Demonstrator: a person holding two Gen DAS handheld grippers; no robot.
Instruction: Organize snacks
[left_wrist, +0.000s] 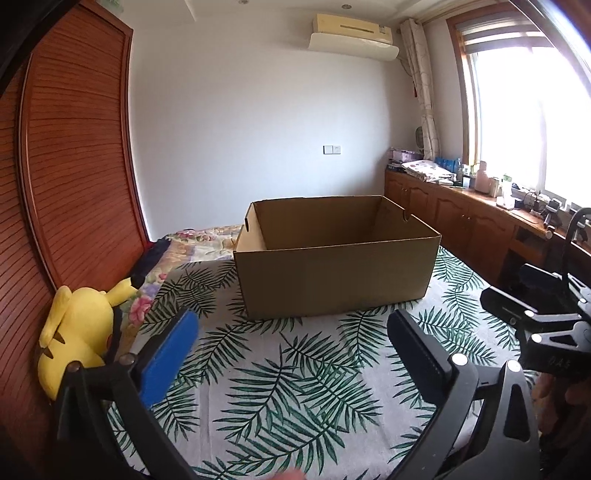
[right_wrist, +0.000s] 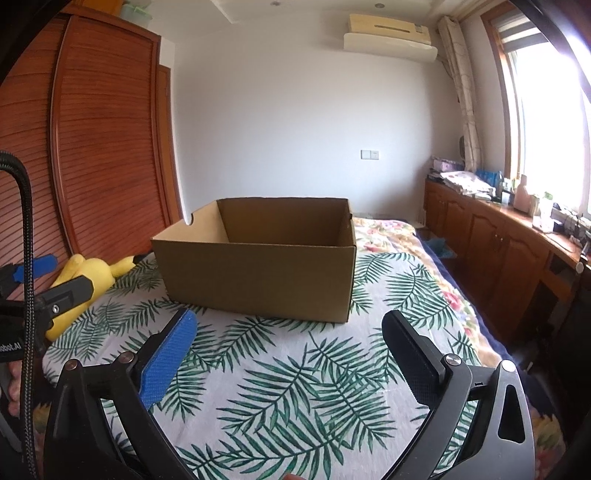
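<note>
An open brown cardboard box (left_wrist: 334, 280) stands on the bed's leaf-print cloth (left_wrist: 295, 369); it also shows in the right wrist view (right_wrist: 258, 277). Its inside looks empty as far as I can see. No snacks are in view. My left gripper (left_wrist: 291, 328) is open and empty, held above the cloth in front of the box. My right gripper (right_wrist: 288, 328) is open and empty, also in front of the box. The right gripper's body shows at the right edge of the left wrist view (left_wrist: 546, 325).
A yellow plush toy (left_wrist: 77, 332) lies at the bed's left edge by the wooden wardrobe (left_wrist: 74, 166). A wooden cabinet counter (left_wrist: 480, 206) with clutter runs along the window on the right. A floral blanket (right_wrist: 406, 236) lies behind the box.
</note>
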